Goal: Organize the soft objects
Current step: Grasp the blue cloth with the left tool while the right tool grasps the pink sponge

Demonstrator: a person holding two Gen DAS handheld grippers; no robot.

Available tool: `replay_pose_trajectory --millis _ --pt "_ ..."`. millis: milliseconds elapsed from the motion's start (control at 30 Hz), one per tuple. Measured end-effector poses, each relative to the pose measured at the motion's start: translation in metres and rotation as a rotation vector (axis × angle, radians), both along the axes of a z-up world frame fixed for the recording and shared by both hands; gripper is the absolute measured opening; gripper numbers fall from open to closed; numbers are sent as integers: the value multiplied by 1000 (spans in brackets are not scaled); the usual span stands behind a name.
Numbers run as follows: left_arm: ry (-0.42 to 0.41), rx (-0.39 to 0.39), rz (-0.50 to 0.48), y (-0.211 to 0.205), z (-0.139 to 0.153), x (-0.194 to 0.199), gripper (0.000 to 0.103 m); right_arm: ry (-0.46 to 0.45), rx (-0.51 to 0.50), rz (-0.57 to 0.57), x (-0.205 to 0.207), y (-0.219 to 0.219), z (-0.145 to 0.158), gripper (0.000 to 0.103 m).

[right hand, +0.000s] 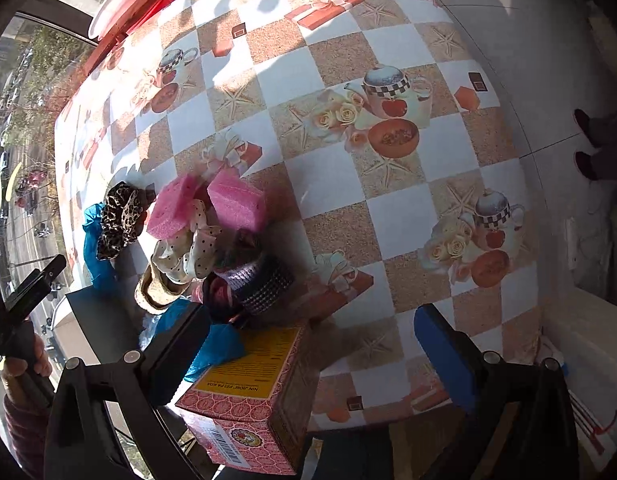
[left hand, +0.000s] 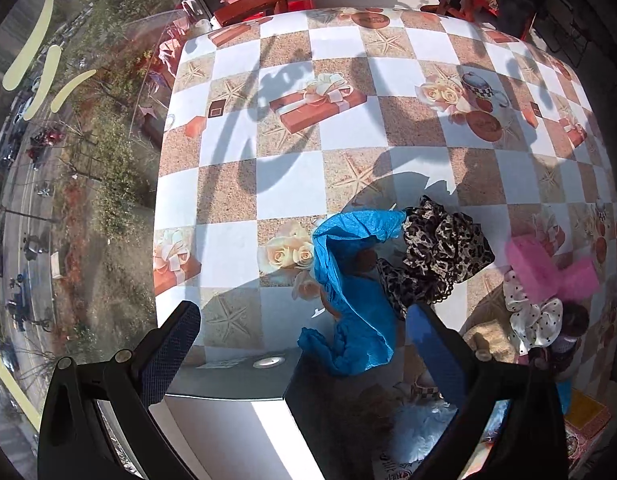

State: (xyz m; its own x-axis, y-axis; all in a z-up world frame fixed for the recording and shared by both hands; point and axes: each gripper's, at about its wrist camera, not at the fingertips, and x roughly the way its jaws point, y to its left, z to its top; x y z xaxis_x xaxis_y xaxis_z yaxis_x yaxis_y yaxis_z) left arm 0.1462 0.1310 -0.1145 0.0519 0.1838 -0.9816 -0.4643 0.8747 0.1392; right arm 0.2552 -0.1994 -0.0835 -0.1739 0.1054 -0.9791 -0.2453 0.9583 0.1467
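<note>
Left wrist view: a blue cloth (left hand: 350, 280) lies crumpled near the front edge of a table (left hand: 284, 184) covered in a checkered print, touching a leopard-print scrunchie (left hand: 440, 256) on its right. Further right sit two pink sponges (left hand: 548, 268), a white polka-dot scrunchie (left hand: 532, 316) and a tan band (left hand: 488, 336), the last partly in shadow. The lower end of the blue cloth drapes over the dark rim of a box (left hand: 308, 396), whose contents are dim and hard to make out.

The left gripper (left hand: 304, 344) hangs above that box and the cloth with its jaws spread wide and nothing between them; the right finger partly hides the leopard-print scrunchie's lower edge.

In the right wrist view, the same pile is bunched together: pink sponges (right hand: 212, 204), polka-dot scrunchie (right hand: 188, 248), leopard-print scrunchie (right hand: 120, 216), and a dark knitted band (right hand: 252, 288) whose shape is unclear. A pink and yellow carton (right hand: 248, 396) stands at the table's front edge, just below the pile, its lower end cut off by the frame. The right gripper (right hand: 312, 344) is also wide open, holding nothing, its left finger overlapping a bit of blue cloth beside the carton. A hand (right hand: 24, 360) grips the other tool at far left.
</note>
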Motion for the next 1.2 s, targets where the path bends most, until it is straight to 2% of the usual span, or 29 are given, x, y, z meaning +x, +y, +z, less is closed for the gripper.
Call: replay_pose_trajectory --millis 233,400,567,700,767,900,1000,1200 --pt "90 -25 27 16 -36 18 103 30 -9 56 16 21 -33 103" --pt "104 -65 46 18 -50 26 102 33 -17 110 24 40 -51 103" --pt "152 -82 54 19 -68 28 94 44 -20 157 31 63 -74 103" --pt "173 -103 78 24 -82 27 91 37 -70 215 34 72 -92 103" --pt "177 -118 81 26 -87 26 86 16 -91 179 45 60 -96 103" --pt "195 -122 85 30 -97 23 85 -47 -211 57 74 14 -94 103" --pt "195 -126 81 33 -101 23 85 -49 -136 75 78 1 -85 103" --pt "219 -124 72 31 -100 28 85 -48 -48 263 56 33 -91 103"
